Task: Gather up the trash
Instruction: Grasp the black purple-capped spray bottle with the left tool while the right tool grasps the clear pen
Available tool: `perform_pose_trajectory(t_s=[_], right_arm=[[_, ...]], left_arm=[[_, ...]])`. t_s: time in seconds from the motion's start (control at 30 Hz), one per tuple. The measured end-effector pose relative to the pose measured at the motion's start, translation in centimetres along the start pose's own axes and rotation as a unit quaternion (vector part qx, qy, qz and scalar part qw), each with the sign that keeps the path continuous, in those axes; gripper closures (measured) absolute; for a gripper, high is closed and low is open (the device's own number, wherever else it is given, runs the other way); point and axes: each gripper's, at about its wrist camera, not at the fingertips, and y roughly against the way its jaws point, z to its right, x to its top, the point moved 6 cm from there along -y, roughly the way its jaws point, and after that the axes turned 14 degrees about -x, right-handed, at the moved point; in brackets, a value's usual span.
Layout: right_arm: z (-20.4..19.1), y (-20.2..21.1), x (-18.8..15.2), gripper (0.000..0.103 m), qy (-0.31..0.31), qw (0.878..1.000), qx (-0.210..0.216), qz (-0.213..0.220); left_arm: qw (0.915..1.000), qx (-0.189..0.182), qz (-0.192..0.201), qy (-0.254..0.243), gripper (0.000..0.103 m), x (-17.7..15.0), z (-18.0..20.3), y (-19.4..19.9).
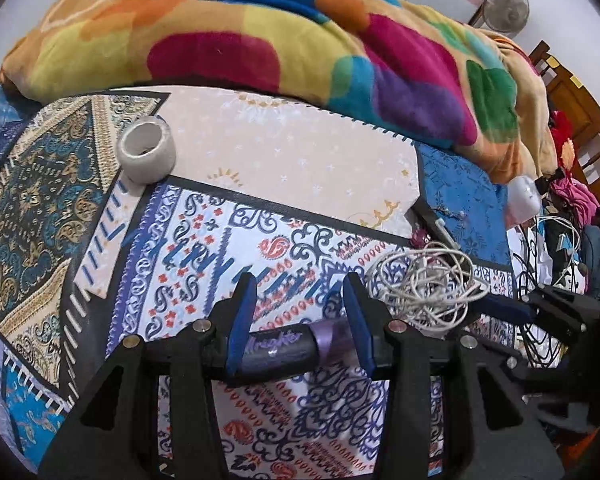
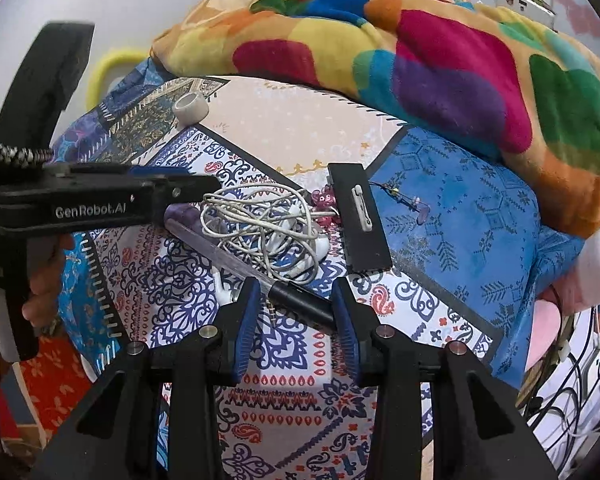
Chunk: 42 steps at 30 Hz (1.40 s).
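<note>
A dark purple wrapper (image 1: 288, 348) lies on the patterned bedspread (image 1: 300, 152), across the gap between the jaws of my left gripper (image 1: 300, 284), low near the pads. The jaws stand apart, and I see no squeeze on it. In the right wrist view this long piece runs from a purple end (image 2: 180, 214) by the left gripper (image 2: 188, 190) to a black end (image 2: 300, 300). My right gripper (image 2: 296, 286) straddles that black end, open, with a gap at its left pad. A tangle of white earphones (image 2: 260, 224) lies over the middle. The right gripper (image 1: 500, 304) shows at the right.
An empty tape roll (image 1: 146, 148) stands at the back left of the bed. A black card with a white clip (image 2: 360, 220) and a small pink item (image 2: 326, 200) lie past the earphones. A heaped colourful blanket (image 1: 260, 32) fills the back. Loose cables (image 2: 572, 380) hang at the right edge.
</note>
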Motion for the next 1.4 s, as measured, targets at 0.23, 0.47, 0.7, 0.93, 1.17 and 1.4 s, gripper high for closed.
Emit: perform_pose_trajectory(t_s=[0.23, 0.47, 0.7, 0.93, 1.17, 1.4], right_arm=[[-0.3, 0.5, -1.4, 0.069, 0.015, 1.0, -0.008, -0.015], [-0.2, 1.1, -2.4, 0.069, 0.017, 1.0, -0.005, -0.025], [-0.5, 1.6, -3.7, 0.069, 0.021, 0.999, -0.013, -0.029], [-1.2, 2.1, -5.1, 0.071, 0.006, 0.999, 0.008, -0.046], [-2.3, 1.3, -4.4, 0.074, 0.018, 0.999, -0.002, -0.032], [-2.8, 1.0, -4.0, 0.084, 0.014, 1.0, -0.012, -0.014]], left_arm=[[0.9999, -0.008, -0.011, 0.006, 0.059, -2.1, 0.4, 1.5], [0.9996, -0.008, -0.025, -0.005, 0.059, -4.9, 1.0, 3.4], [0.9978, 0.012, -0.054, -0.036, 0.059, -7.2, 1.9, 3.0], [0.9962, 0.007, -0.056, -0.066, 0.059, -7.7, 4.3, 2.0], [0.992, 0.033, -0.052, -0.11, 0.059, -7.6, 5.7, 0.1], [0.99, 0.058, -0.034, -0.124, 0.078, -7.1, 6.6, -1.2]])
